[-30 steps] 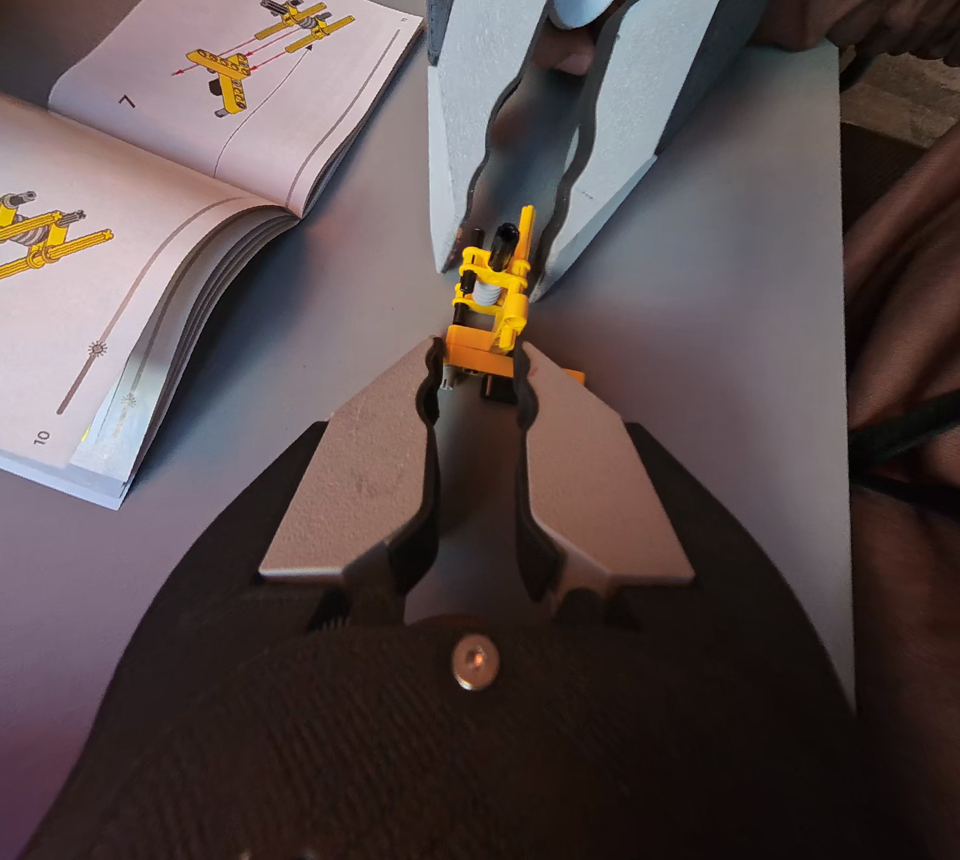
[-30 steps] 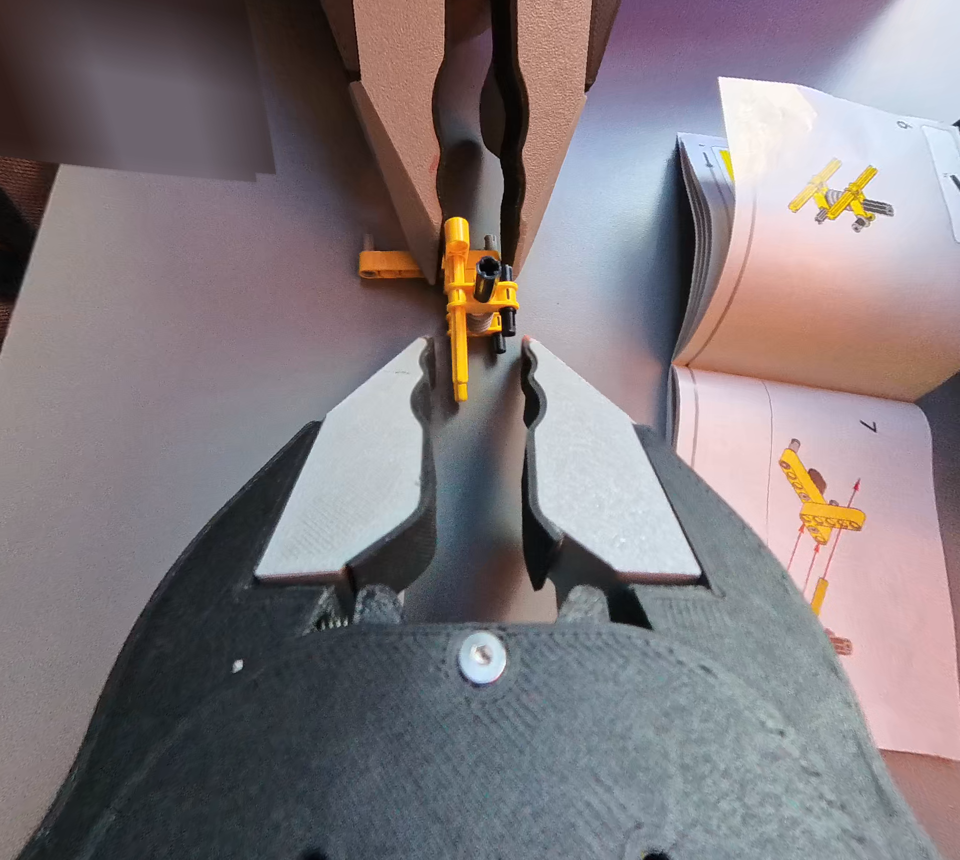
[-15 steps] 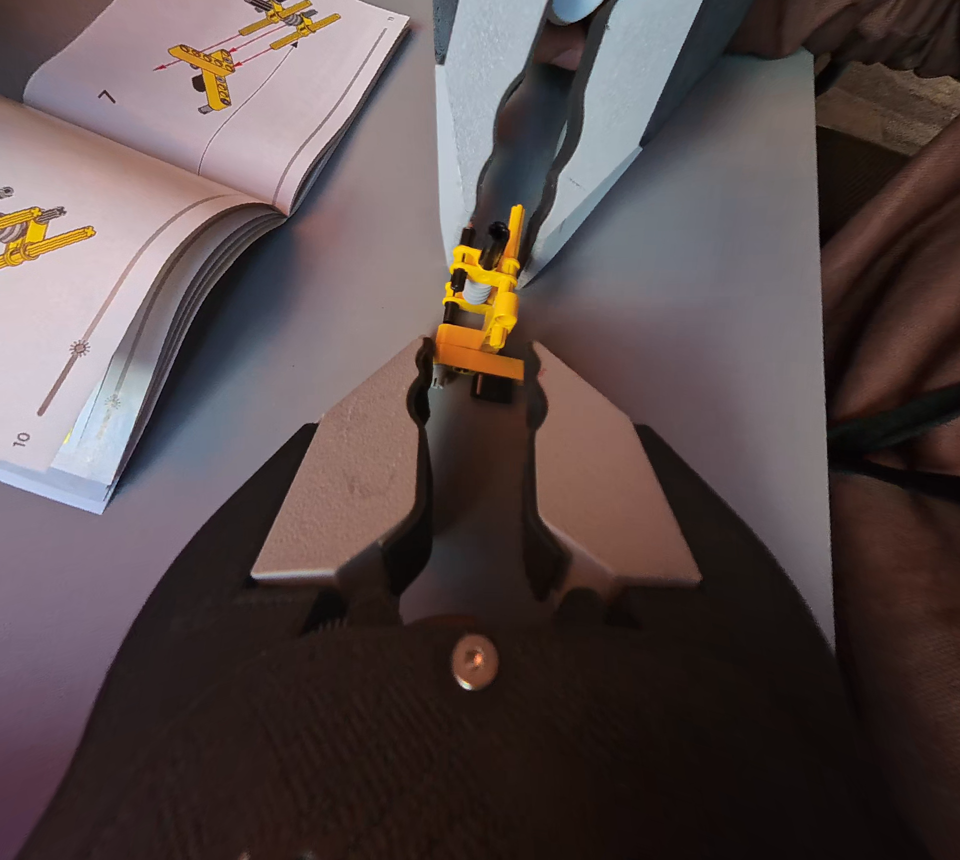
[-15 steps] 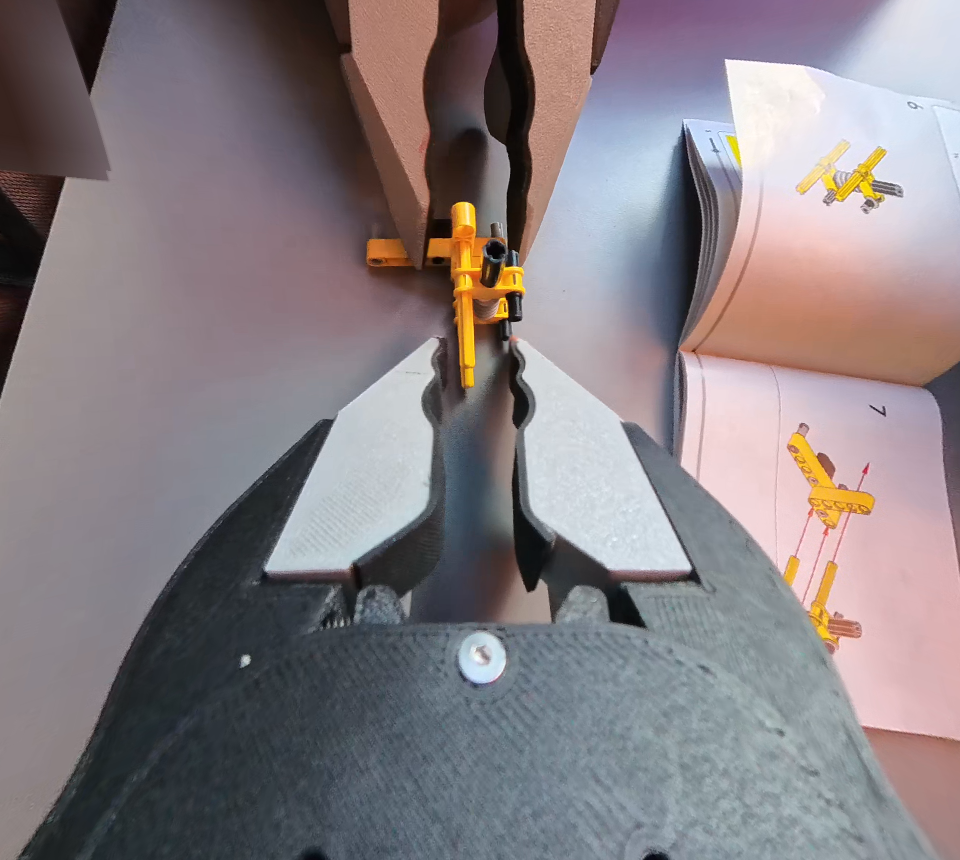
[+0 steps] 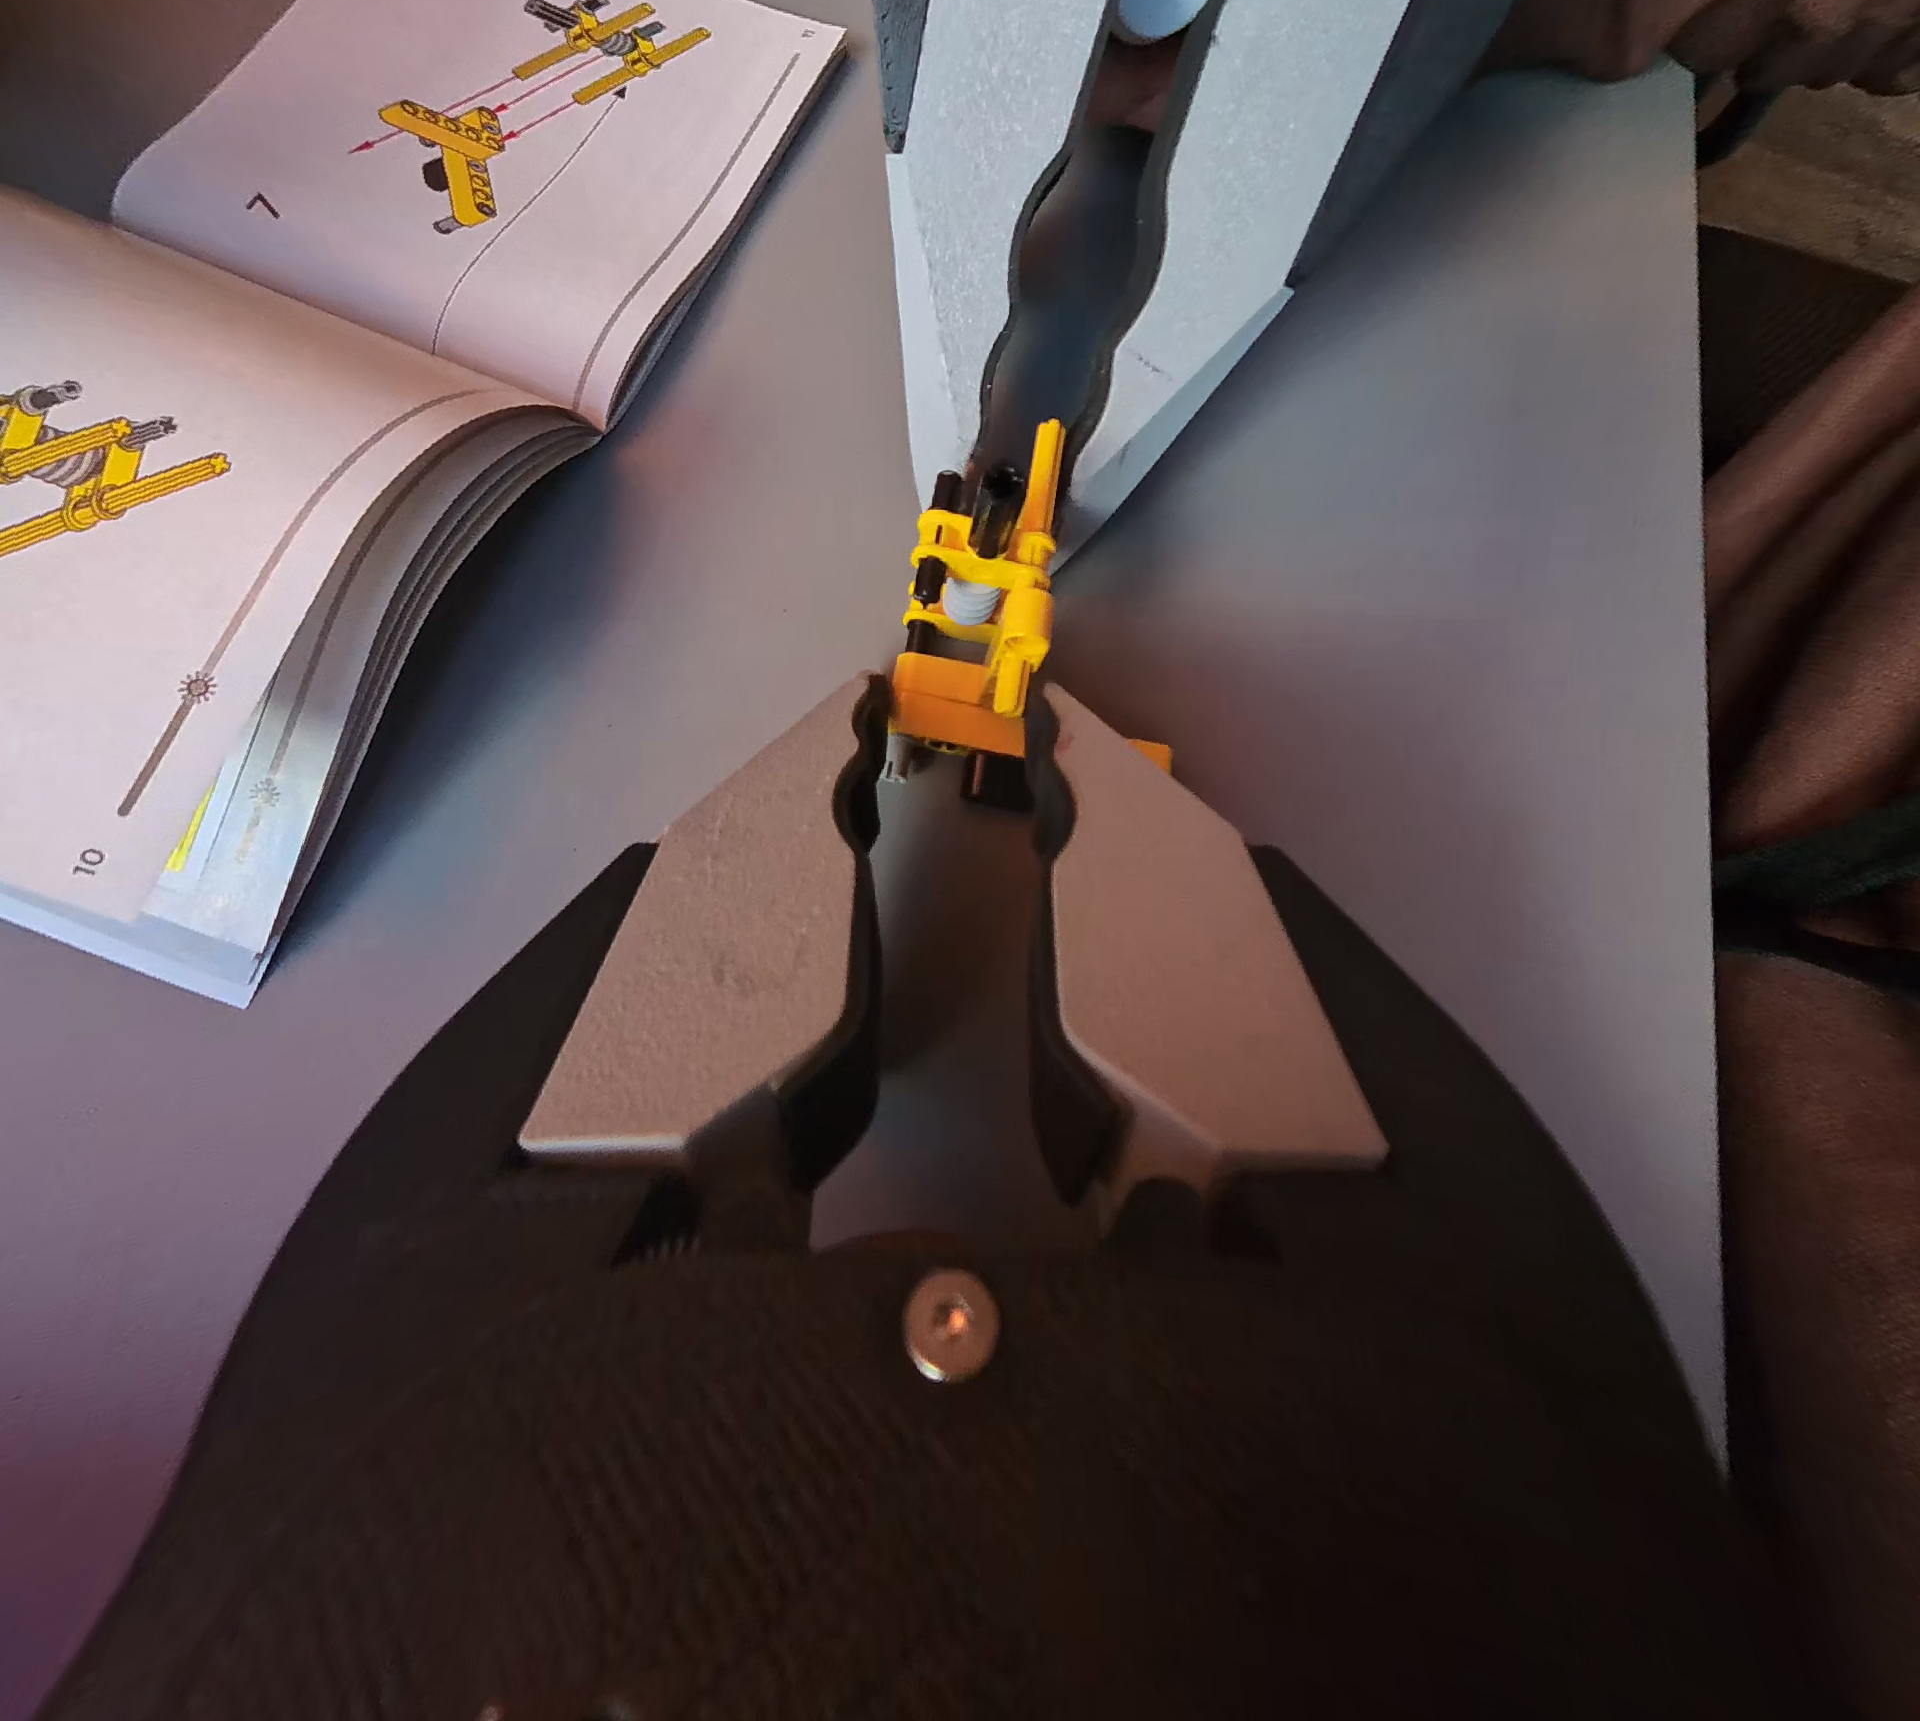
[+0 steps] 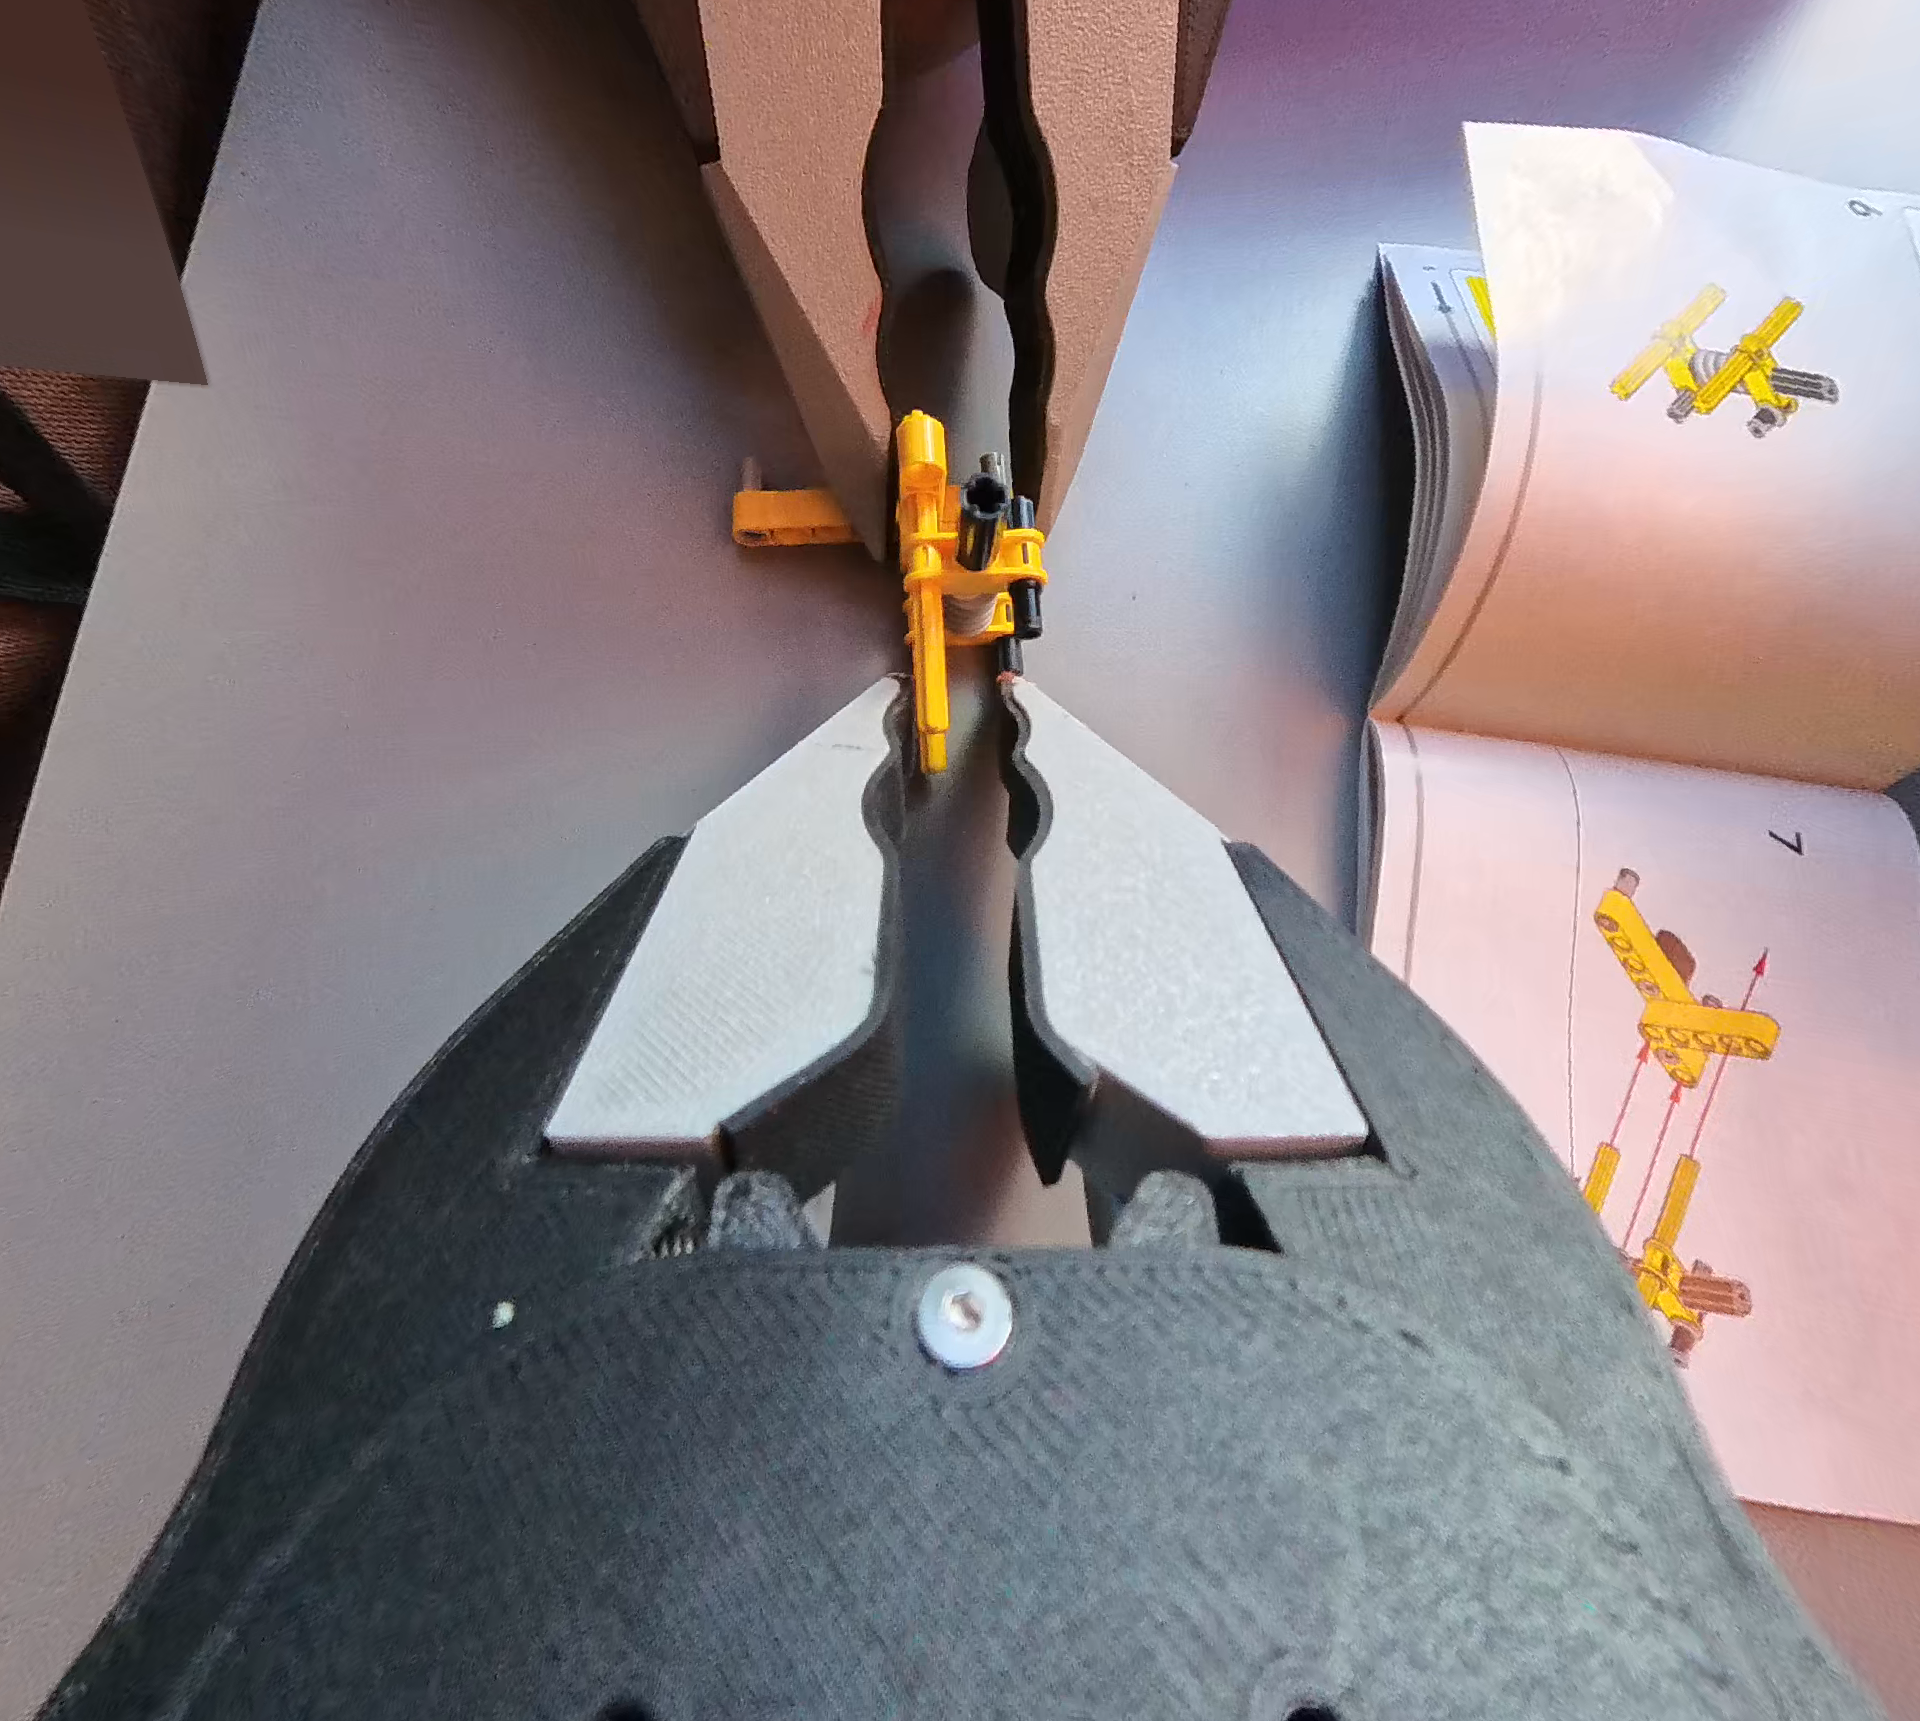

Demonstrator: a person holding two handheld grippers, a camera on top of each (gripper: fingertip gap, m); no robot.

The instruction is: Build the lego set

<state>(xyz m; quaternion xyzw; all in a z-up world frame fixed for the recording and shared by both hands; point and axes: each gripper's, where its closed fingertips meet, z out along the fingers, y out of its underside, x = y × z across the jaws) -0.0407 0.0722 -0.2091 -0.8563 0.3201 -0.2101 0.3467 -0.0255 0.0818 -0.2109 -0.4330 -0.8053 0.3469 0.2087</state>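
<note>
Beam (image 5: 951, 707) sits pinched between my left gripper (image 5: 954, 721) tips. My right gripper (image 6: 956, 715) flanks the axle frame (image 6: 961, 570) (whether it bites, I cannot tell) over the table (image 5: 1403, 736). Mating step, I judge; next calls for a straight push along the axles, per the booklet (image 5: 312, 424).

Yellow lego assembly (image 5: 977, 601) with black pins, grey table (image 5: 1403, 736), white instruction booklet (image 5: 343, 445).
</note>
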